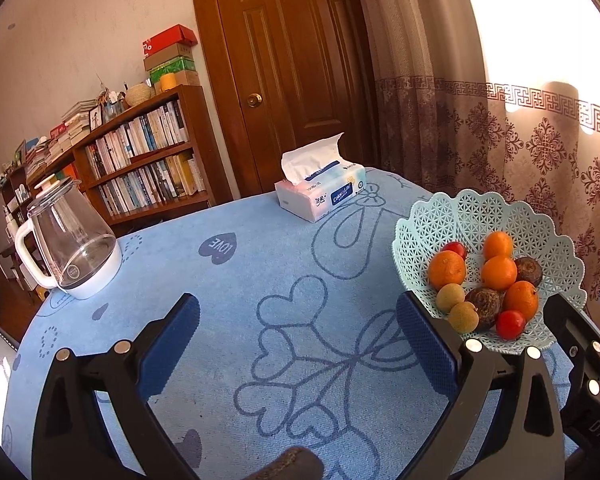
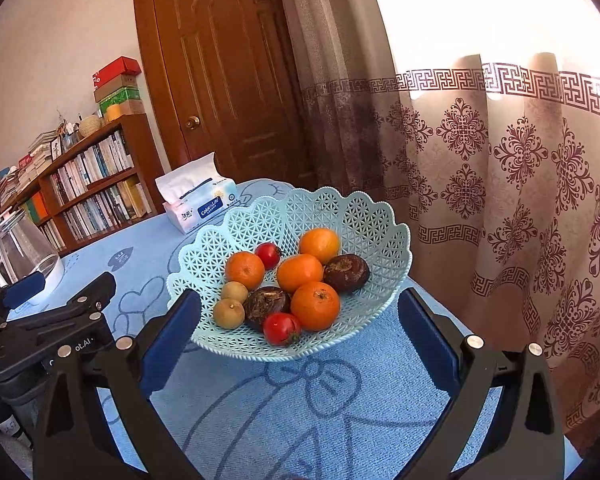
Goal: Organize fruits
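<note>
A pale green lattice basket (image 2: 340, 204) stands on the blue tablecloth and holds several oranges (image 2: 315, 305), two red tomatoes (image 2: 281, 328), two tan longans (image 2: 229, 312) and two dark brown water chestnuts (image 2: 346, 273). My right gripper (image 2: 300, 308) is open, its blue pads (image 2: 172, 336) flanking the basket's near rim, and nothing is gripped. In the left wrist view the same basket (image 1: 480, 208) sits at the right. My left gripper (image 1: 298, 320) is open over bare cloth, left of the basket, with nothing between its fingers.
A tissue pack (image 1: 320, 192) lies at the table's far side and a glass kettle (image 1: 72, 248) stands at the left. Behind are a bookshelf (image 1: 140, 152), a wooden door (image 1: 292, 72) and a curtain (image 2: 500, 180). A dark brown blurred thing (image 1: 296, 464) shows at the bottom edge.
</note>
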The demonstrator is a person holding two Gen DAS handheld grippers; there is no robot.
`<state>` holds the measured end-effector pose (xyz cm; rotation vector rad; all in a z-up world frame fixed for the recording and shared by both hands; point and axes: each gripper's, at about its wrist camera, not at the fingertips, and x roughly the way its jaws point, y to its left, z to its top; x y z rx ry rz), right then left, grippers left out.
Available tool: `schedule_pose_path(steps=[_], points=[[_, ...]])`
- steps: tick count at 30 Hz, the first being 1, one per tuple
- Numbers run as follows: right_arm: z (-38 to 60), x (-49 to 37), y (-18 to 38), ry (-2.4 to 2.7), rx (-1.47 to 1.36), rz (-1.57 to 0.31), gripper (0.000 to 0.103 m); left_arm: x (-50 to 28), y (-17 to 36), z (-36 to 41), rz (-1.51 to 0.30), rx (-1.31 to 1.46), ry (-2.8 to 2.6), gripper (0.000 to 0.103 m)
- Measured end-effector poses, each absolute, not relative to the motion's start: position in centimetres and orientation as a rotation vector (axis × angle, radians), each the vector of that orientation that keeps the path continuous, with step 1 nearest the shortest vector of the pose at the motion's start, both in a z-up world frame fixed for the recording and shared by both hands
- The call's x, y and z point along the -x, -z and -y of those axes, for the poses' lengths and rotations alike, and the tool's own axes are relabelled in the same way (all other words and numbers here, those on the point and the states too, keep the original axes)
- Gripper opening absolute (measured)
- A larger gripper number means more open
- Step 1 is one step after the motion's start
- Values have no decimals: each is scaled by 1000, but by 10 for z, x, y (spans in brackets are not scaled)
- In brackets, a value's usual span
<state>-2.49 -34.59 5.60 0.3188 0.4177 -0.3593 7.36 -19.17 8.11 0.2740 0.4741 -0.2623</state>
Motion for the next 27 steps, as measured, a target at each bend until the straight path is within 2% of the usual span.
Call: schedule_pose_path(steps=[27], points=[[346,25,-55,370,-314,-422,100,-70,-78,197,-467,-309,252,98]])
